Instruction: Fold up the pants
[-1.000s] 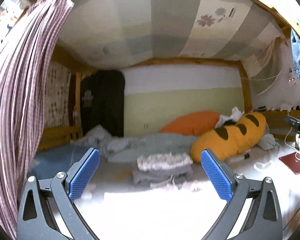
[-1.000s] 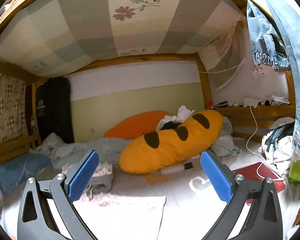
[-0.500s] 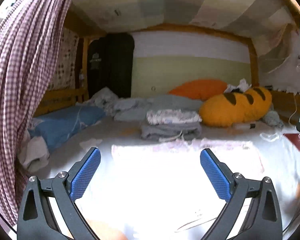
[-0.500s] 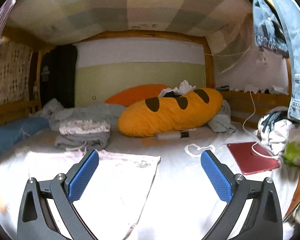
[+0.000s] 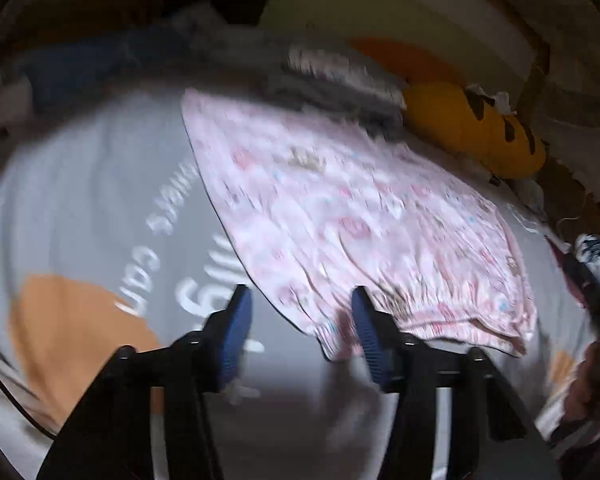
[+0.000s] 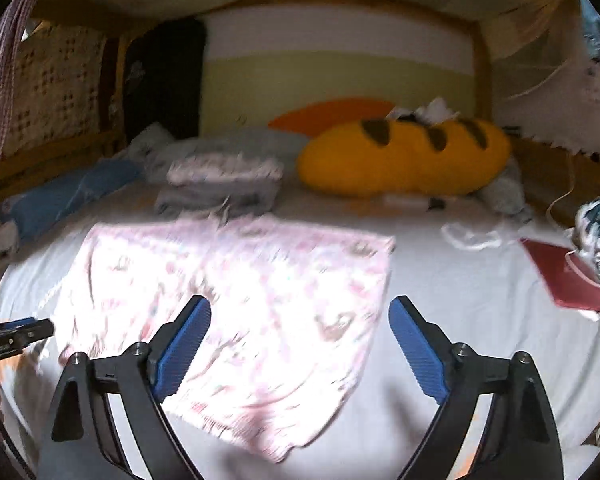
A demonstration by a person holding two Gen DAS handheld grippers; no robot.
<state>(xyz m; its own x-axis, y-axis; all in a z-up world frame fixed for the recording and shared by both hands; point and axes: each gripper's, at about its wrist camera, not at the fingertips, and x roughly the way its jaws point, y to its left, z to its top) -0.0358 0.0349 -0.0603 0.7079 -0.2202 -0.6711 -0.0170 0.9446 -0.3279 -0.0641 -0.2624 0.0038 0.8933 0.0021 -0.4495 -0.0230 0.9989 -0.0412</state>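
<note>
Pink patterned pants (image 5: 356, 216) lie flat on the grey bed sheet (image 5: 100, 208); they also show in the right wrist view (image 6: 244, 292). My left gripper (image 5: 300, 328) is open, low over the sheet, with the pants' near corner between its blue pads. My right gripper (image 6: 300, 344) is open and empty, above the pants' near edge. The left gripper's tip (image 6: 16, 336) shows at the left edge of the right wrist view.
A pile of folded clothes (image 6: 224, 184) sits behind the pants. A long yellow pillow (image 6: 404, 156) and an orange pillow (image 6: 332, 112) lie at the back. A red tablet (image 6: 560, 280) with a cable lies at the right. A blue pillow (image 6: 64, 196) is at the left.
Both grippers have tilted down toward the bed. The left gripper has dropped close to the pants' near corner and narrowed its opening. The pants have not moved.
</note>
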